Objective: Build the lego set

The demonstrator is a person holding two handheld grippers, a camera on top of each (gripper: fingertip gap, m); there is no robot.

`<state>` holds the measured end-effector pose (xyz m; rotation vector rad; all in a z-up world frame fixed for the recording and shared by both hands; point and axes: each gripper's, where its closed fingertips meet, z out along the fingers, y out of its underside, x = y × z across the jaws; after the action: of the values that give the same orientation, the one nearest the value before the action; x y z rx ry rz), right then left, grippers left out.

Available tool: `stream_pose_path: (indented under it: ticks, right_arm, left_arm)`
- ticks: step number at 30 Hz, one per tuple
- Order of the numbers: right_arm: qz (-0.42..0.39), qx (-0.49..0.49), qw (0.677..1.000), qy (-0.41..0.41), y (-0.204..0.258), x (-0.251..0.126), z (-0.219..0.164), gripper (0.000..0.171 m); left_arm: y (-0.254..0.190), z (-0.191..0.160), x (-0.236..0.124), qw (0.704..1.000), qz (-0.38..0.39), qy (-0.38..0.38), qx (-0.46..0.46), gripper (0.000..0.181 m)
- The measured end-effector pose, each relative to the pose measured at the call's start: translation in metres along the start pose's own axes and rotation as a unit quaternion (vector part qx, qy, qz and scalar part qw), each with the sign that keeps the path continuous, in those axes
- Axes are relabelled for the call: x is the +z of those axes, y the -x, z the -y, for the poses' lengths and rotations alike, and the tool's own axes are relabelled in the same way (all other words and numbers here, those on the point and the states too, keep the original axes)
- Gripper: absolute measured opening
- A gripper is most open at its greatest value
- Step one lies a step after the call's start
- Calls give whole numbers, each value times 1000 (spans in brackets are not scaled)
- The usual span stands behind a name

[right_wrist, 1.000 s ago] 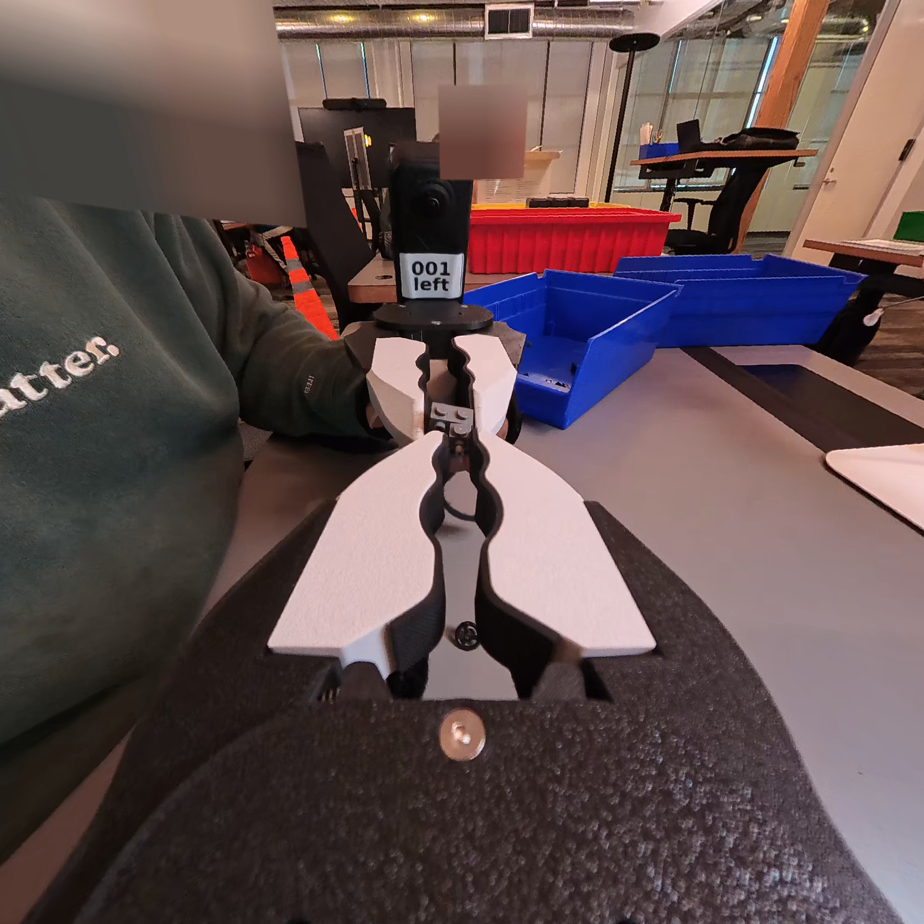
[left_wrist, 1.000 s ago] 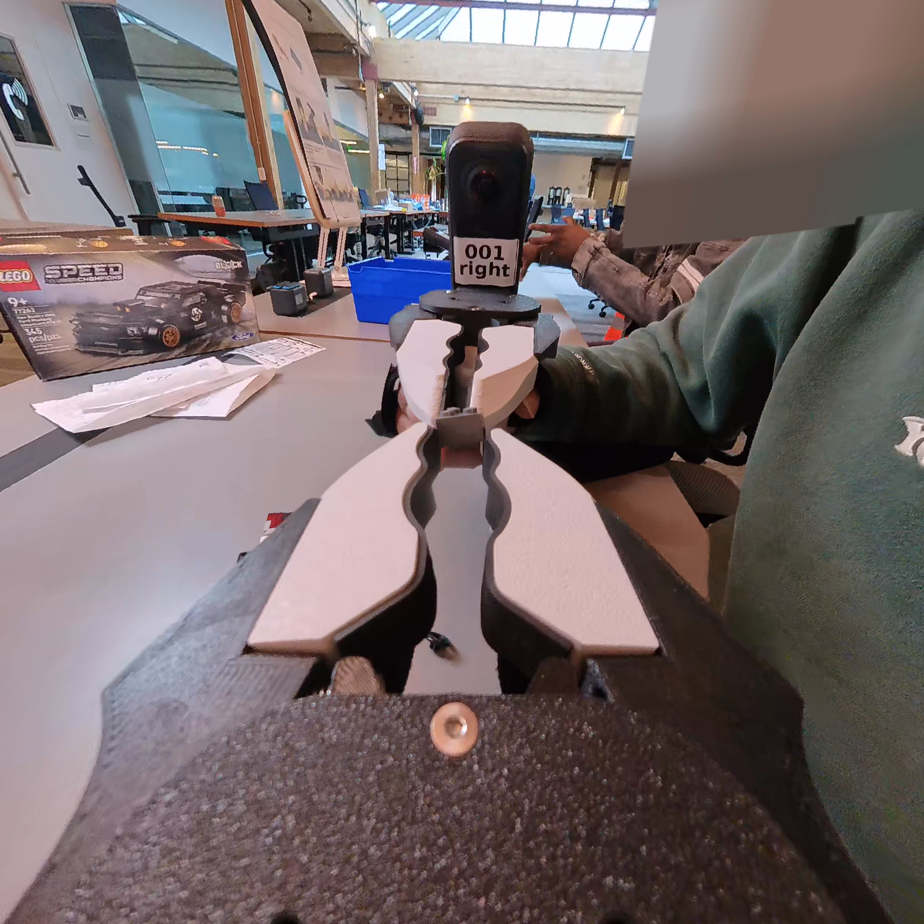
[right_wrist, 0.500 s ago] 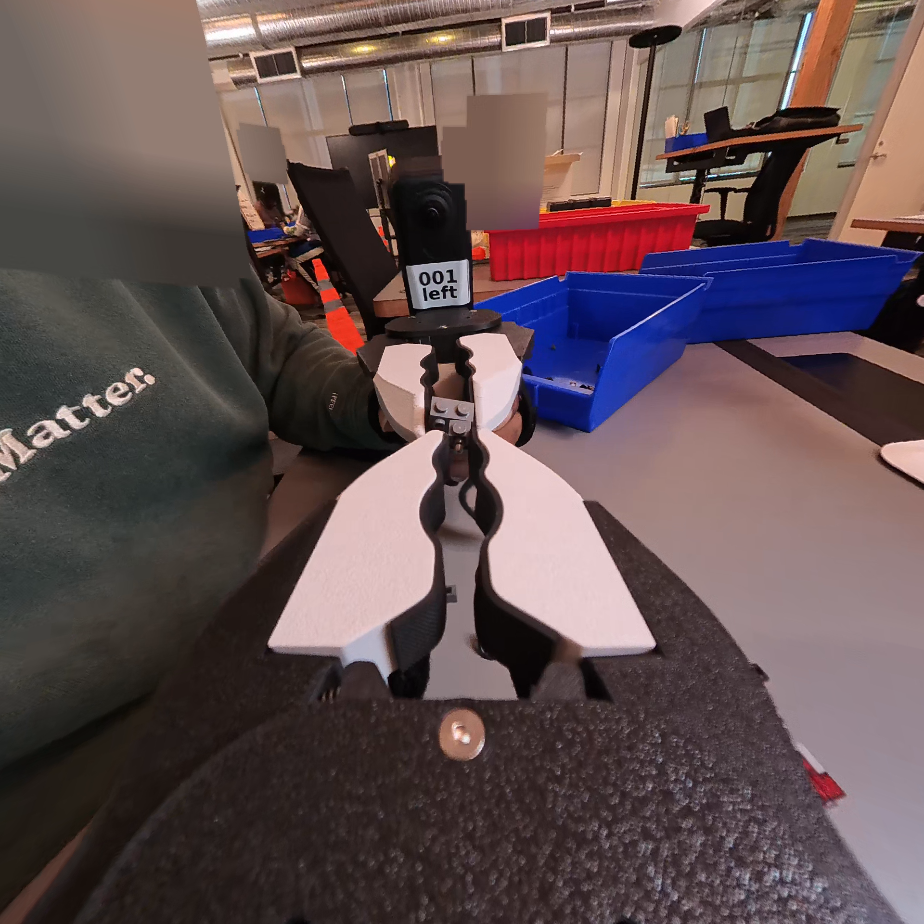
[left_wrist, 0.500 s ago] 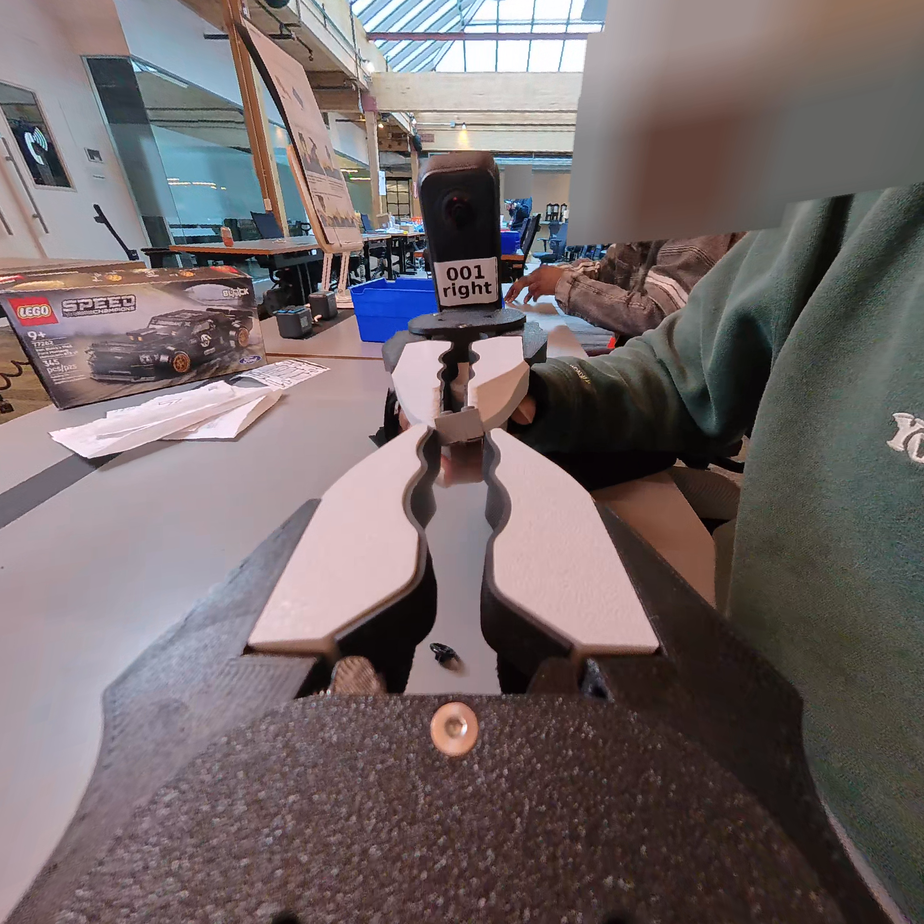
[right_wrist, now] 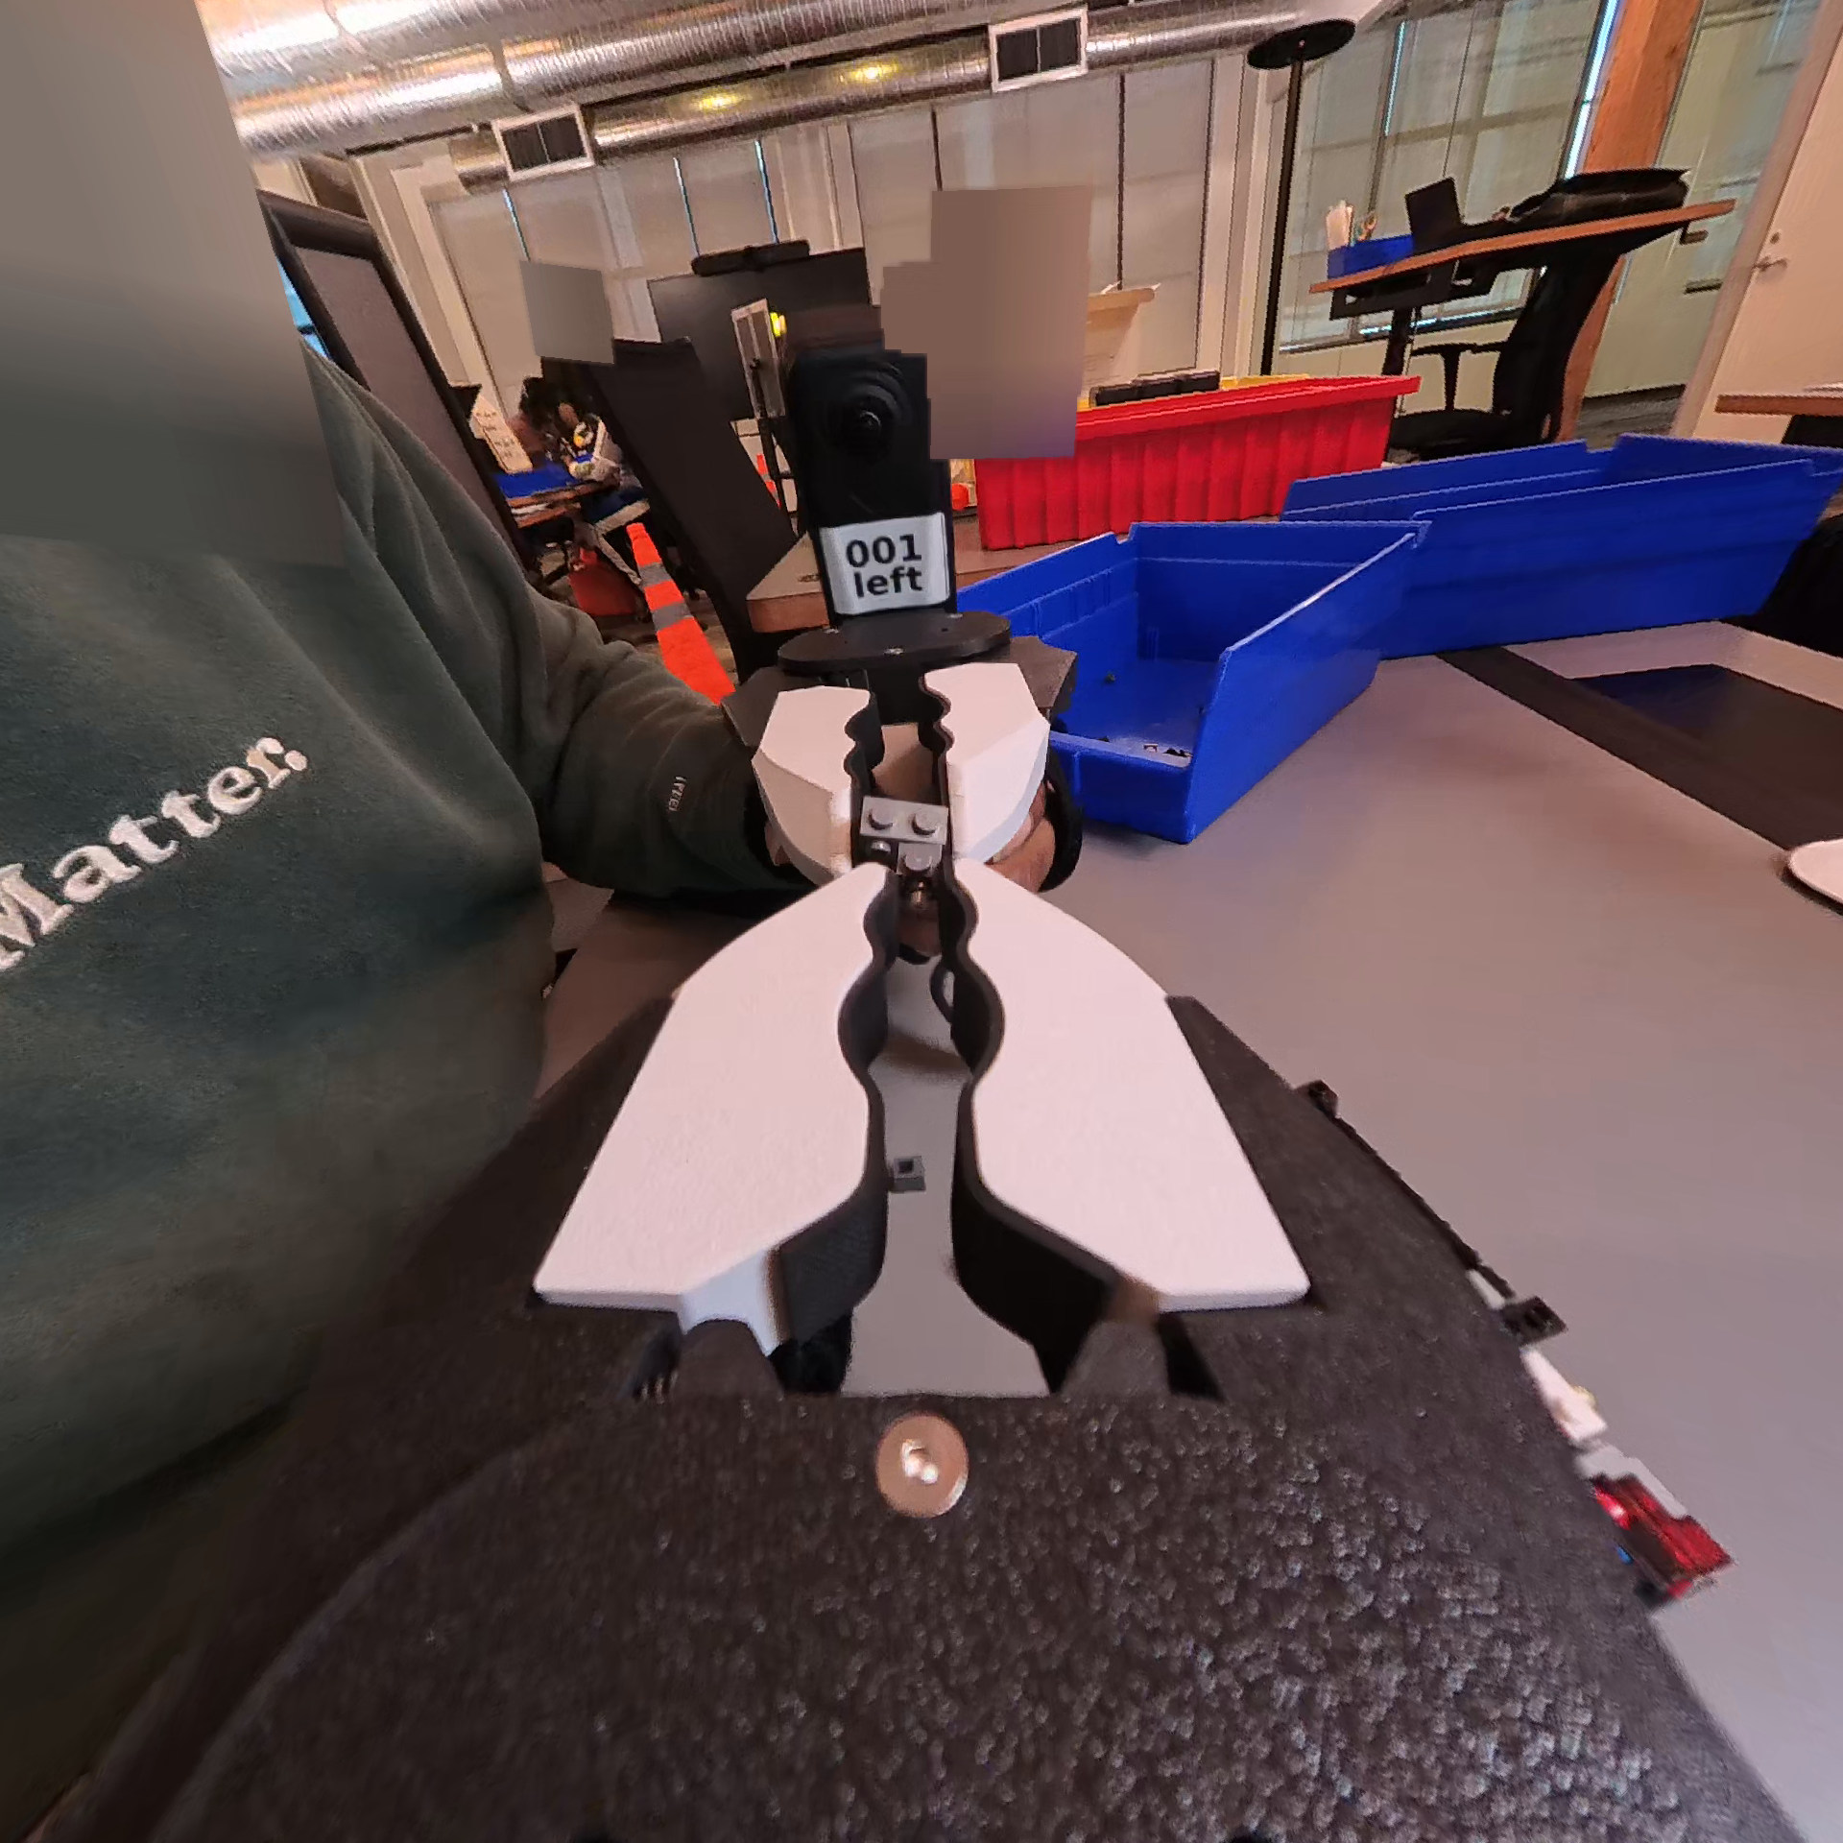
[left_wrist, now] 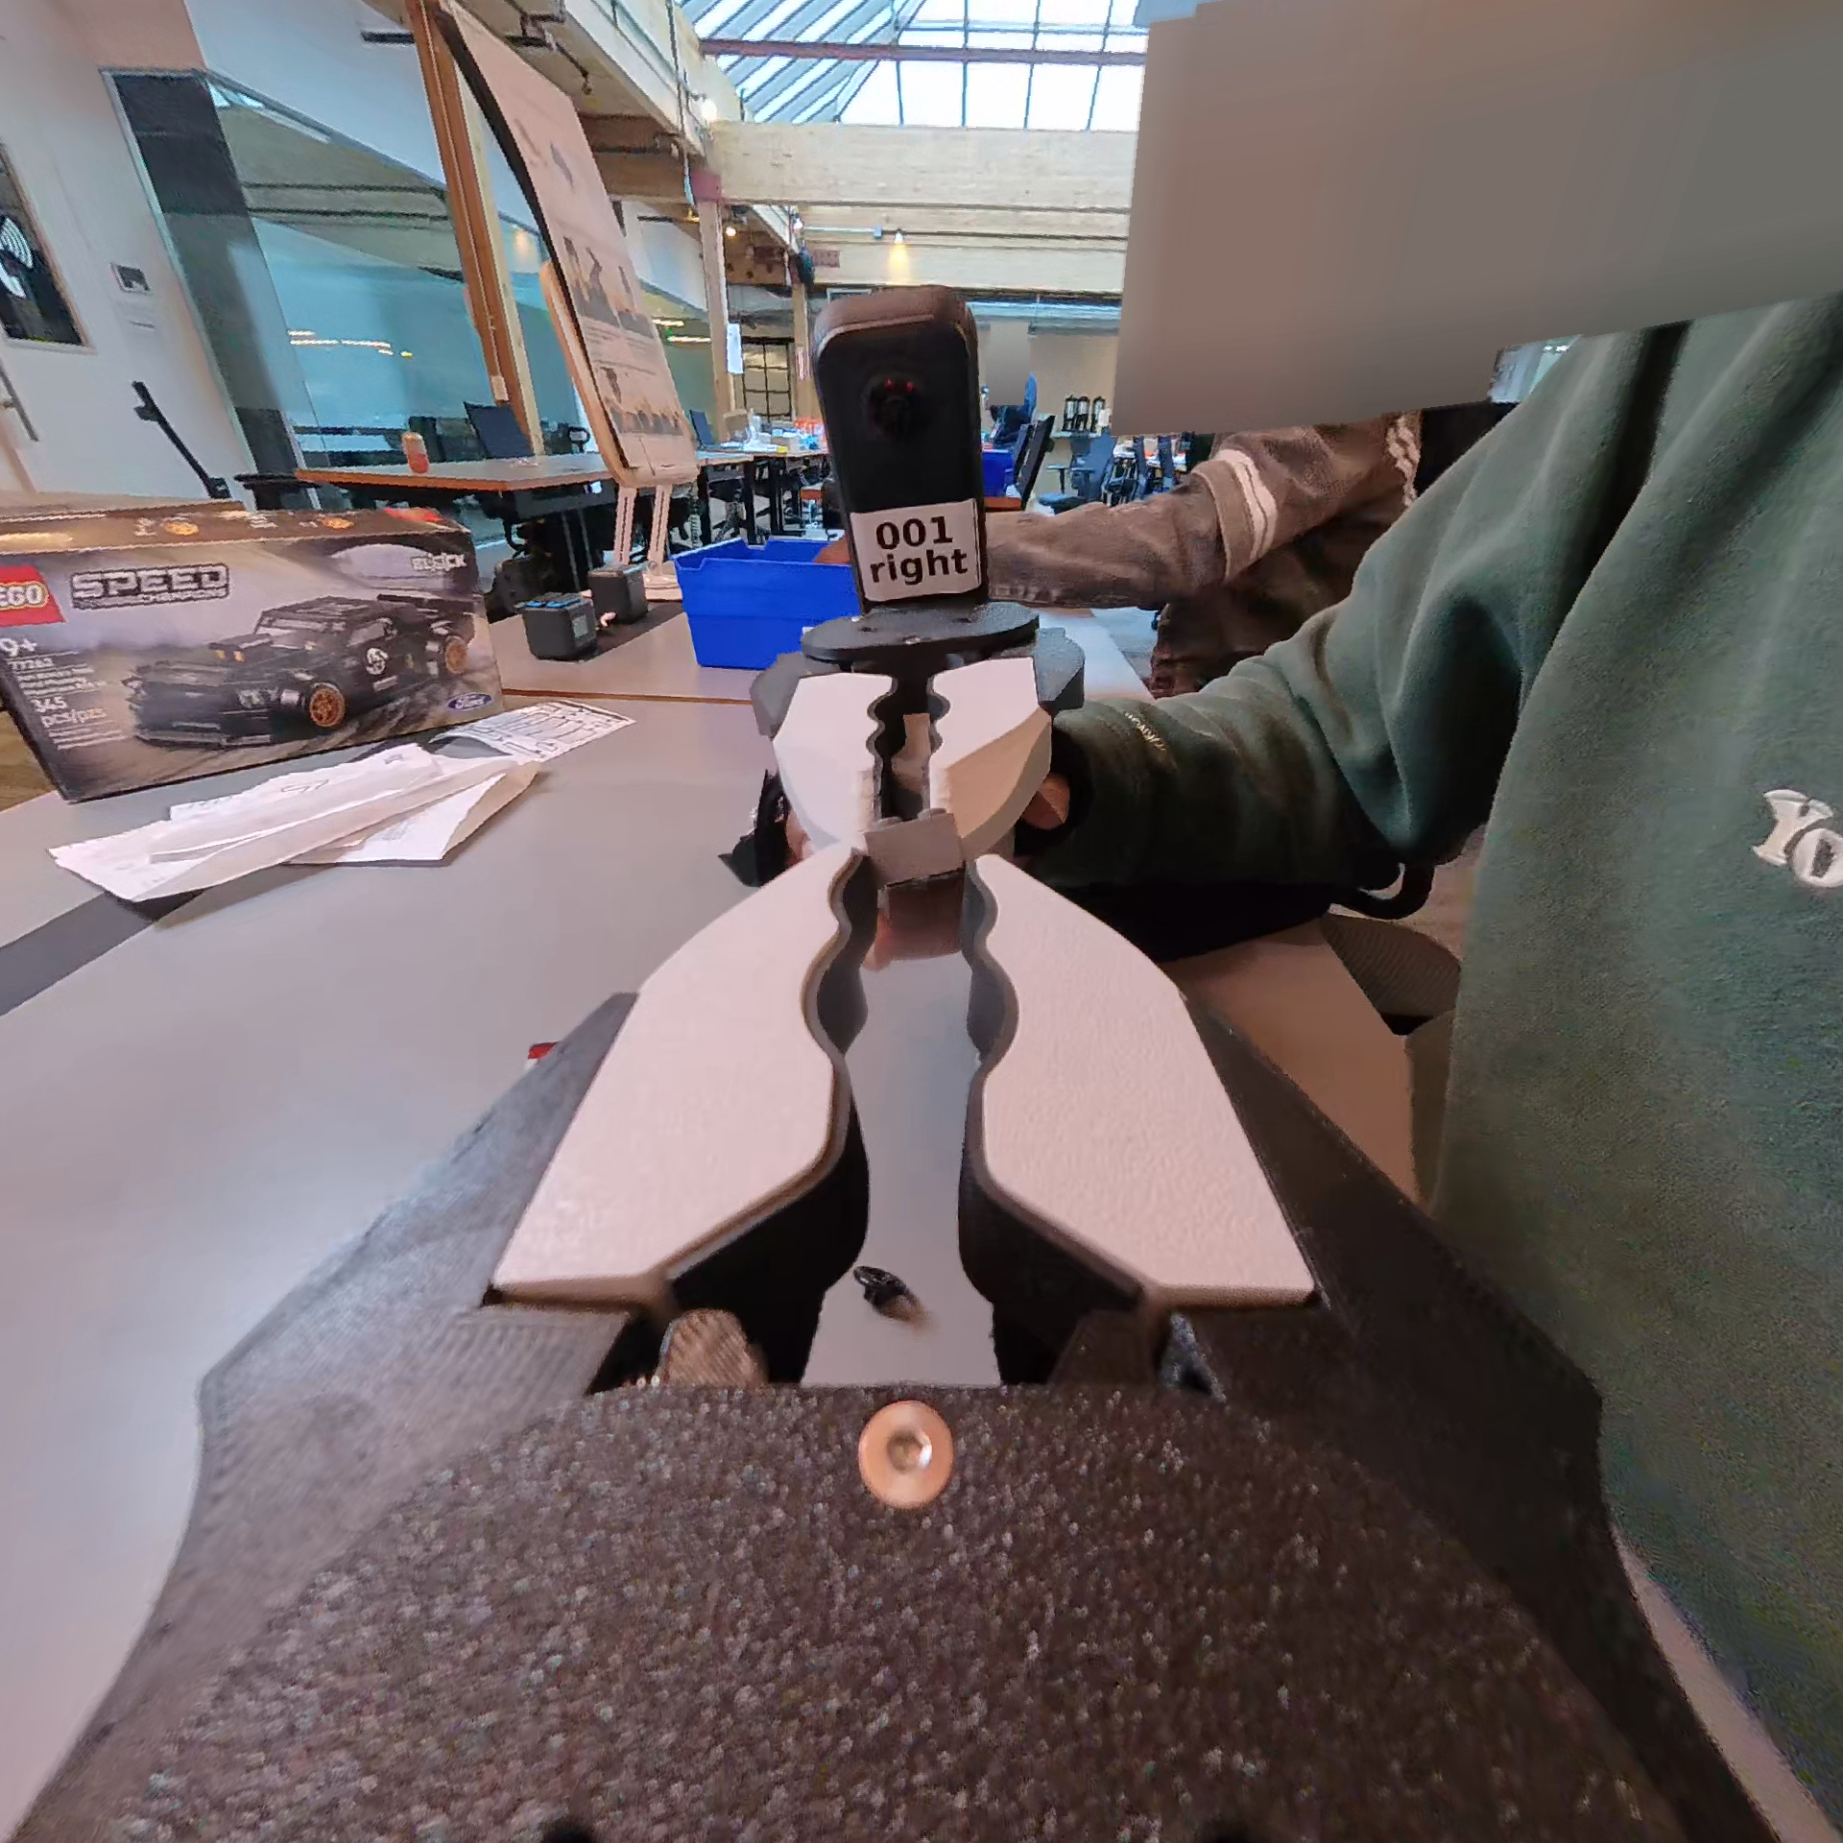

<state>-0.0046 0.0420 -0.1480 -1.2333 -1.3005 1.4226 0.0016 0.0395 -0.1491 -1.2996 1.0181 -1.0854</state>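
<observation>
My two grippers face each other tip to tip above the grey table. My left gripper is shut on a small grey Lego plate; in the right wrist view the plate shows two studs between the left gripper's tips. My right gripper is shut on a smaller grey piece that touches the plate's near edge. In the left wrist view the right gripper sits just behind the plate. A person in a green sweatshirt holds both grippers.
A Lego set box and white paper sheets lie at the far left. Blue bins and a red bin stand beyond the grippers. Loose red pieces and a small black piece lie on the table. Less than 4 cm separates the two grippers' tips.
Both grippers stay tip to tip and have shifted together a little. The red pieces have come into the right wrist view's right edge. Both grips are unchanged.
</observation>
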Motion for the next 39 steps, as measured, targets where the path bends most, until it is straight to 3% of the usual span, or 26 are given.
stream_pose_path:
  ticks: [7, 17, 22, 26, 30, 39]
  right_arm:
    - [6, 10, 1000, 1, 2, 1, -1, 14]
    - [7, 9, 1000, -4, 3, 2, -1, 9]
    - [-11, -8, 1000, 22, -1, 2, -7, 8]
    - [-29, -24, 998, 56, -6, 1, -16, 8]
    - [-40, -47, 995, 74, -7, 3, -21, 8]
    - [-61, -72, 994, 63, -10, 3, -17, 8]
  left_arm:
    - [0, 0, -3, 1000, 4, 2, 23, 17]
    - [-3, -6, -1, 999, -4, 19, 33, 17]
    - [0, -11, -1, 999, 0, 39, 25, 17]
    - [5, -9, -5, 999, 7, 38, 14, 27]
    - [4, -19, -2, 998, 6, 69, 12, 18]
    - [8, -18, -2, 997, 19, 69, 16, 18]
